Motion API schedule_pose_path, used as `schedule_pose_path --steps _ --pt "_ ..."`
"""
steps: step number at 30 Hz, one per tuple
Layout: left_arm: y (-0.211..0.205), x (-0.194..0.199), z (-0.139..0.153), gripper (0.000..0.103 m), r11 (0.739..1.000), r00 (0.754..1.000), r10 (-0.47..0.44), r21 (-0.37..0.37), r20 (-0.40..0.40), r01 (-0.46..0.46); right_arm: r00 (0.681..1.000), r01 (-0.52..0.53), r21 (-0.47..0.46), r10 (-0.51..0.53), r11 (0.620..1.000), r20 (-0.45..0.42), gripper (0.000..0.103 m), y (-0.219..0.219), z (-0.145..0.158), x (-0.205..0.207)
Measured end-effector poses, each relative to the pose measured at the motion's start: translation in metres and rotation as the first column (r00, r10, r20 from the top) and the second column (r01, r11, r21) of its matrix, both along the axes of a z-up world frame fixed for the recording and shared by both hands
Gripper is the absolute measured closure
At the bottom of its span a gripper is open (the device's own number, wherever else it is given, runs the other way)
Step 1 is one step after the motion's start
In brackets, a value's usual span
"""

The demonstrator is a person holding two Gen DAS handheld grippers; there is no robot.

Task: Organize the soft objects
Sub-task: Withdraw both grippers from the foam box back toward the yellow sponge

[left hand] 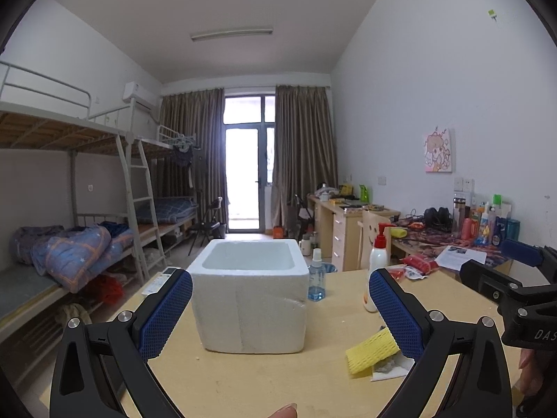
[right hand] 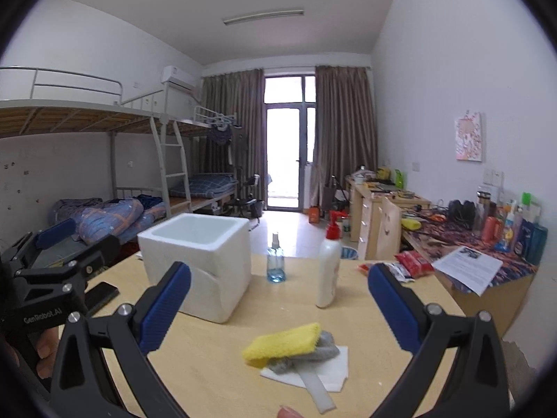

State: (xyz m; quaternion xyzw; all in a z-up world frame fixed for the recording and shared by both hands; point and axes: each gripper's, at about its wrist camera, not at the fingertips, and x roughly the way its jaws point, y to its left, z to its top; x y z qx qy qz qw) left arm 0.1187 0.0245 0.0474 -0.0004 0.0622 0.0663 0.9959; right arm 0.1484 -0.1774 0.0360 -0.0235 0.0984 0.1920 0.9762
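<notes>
- The left claw [left hand: 280,313] hovers above a pale wooden counter [left hand: 243,383] in a dormitory room, its blue-padded fingers [left hand: 165,313] spread wide with nothing between them.
- A white foam box [left hand: 250,296], open at the top and with nothing visible inside, stands on the counter straight ahead of the left claw, between the lines of its two fingers.
- The right claw [right hand: 278,308] is likewise wide open and holds nothing; the foam box [right hand: 198,261] sits ahead of it and to its left, partly behind its left finger.
- The soft objects lie in a small pile just ahead of the right claw: a yellow foam net sleeve [right hand: 283,341] rests on a grey cloth [right hand: 306,353], which lies on a white sheet [right hand: 334,372], with a white strip [right hand: 318,393] pointing back toward the claw.
- From the left wrist view, the same yellow sleeve [left hand: 372,351] lies just inside the left claw's right finger, near the counter's right side.
- A blue spray bottle [right hand: 276,264] and a white pump bottle with a red top [right hand: 329,271] stand farther ahead of the right claw, to the right of the box.
- A fingertip [right hand: 289,411] shows at the bottom edge of the right wrist view.
- Each claw appears at the edge of the other's camera view.
</notes>
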Motion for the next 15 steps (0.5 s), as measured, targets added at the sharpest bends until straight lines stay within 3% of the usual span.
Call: schedule_pose_path --steps 9,15 --pt "-0.011 -0.012 -0.025 0.001 1.000 0.999 -0.016 0.006 0.042 0.015 0.998 0.045 -0.006 -0.044 0.999 0.049 0.000 -0.011 -0.026 -0.021" --pt "-0.011 -0.010 -0.041 0.001 1.000 1.000 -0.022 -0.006 0.011 0.023 0.997 0.055 0.018 -0.056 0.998 0.049 0.000 -0.020 -0.042 -0.028"
